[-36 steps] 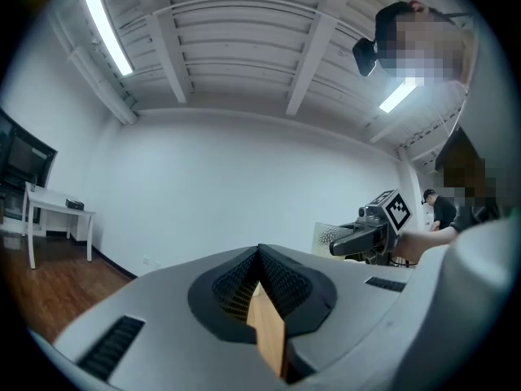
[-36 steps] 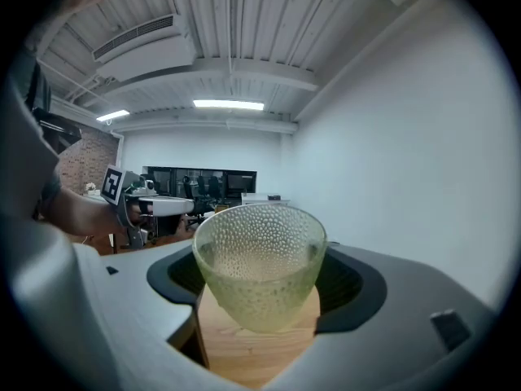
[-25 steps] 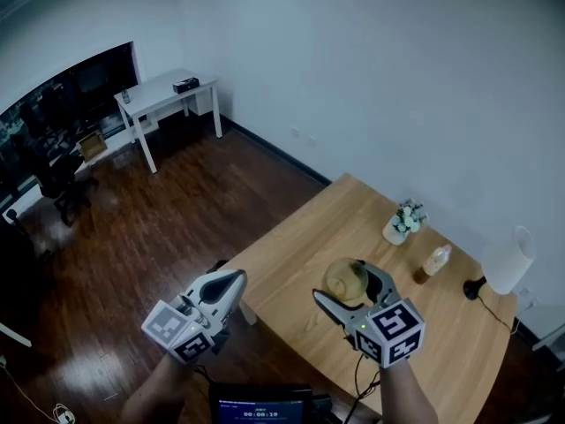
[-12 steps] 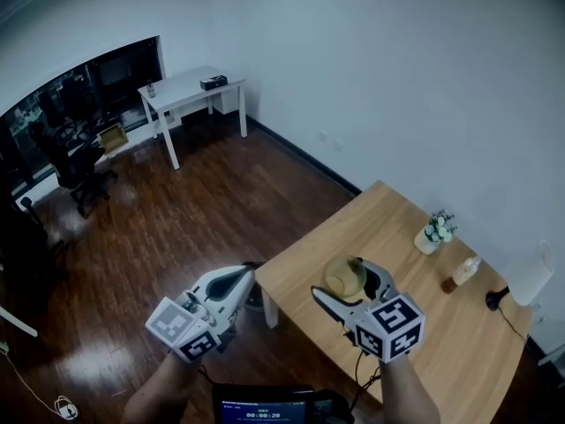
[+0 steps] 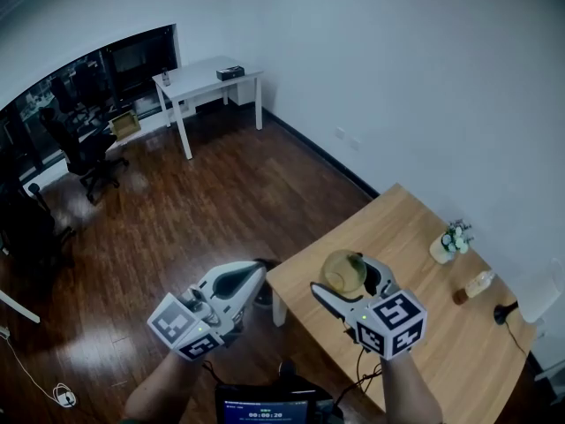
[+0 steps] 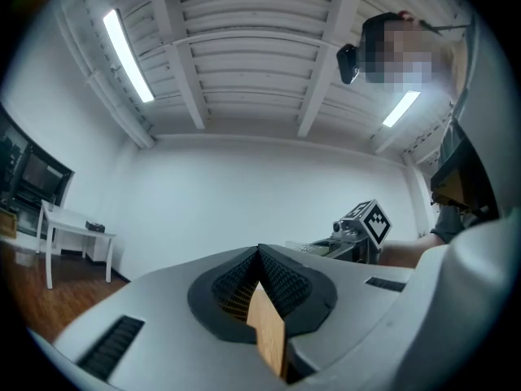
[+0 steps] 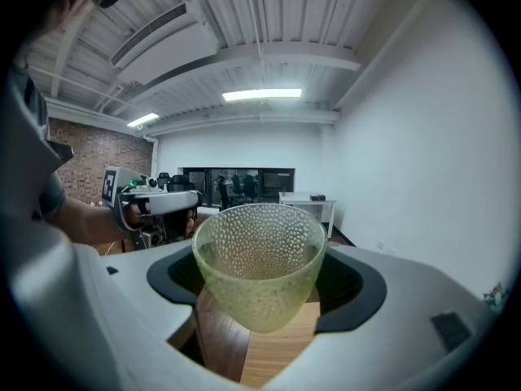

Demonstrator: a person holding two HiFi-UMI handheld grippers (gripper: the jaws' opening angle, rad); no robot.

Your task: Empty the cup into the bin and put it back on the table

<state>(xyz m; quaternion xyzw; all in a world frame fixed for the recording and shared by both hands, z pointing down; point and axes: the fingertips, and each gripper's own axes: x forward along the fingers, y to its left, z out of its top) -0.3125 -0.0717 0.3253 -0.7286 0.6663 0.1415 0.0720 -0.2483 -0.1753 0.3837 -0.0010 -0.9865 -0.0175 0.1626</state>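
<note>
A yellow-green dimpled cup (image 5: 342, 272) is upright between the jaws of my right gripper (image 5: 348, 283), which is shut on it above the near corner of the wooden table (image 5: 424, 334). In the right gripper view the cup (image 7: 259, 263) fills the middle between the jaws of the right gripper (image 7: 260, 287), and I cannot tell whether it holds anything. My left gripper (image 5: 250, 274) is shut and empty, held over the floor left of the table. A dark object (image 5: 263, 297) stands on the floor by the table leg, partly hidden by the left gripper.
On the table's far side stand a small flower pot (image 5: 450, 241), a bottle (image 5: 477, 285) and a white lamp (image 5: 540, 294). A white desk (image 5: 207, 78) and an office chair (image 5: 84, 153) stand far off on the dark wood floor. A screen (image 5: 260, 406) sits below my hands.
The head view has swung, so the table now sits further right and the white desk nearer the middle. Both grippers keep their places in the view, with the cup still held.
</note>
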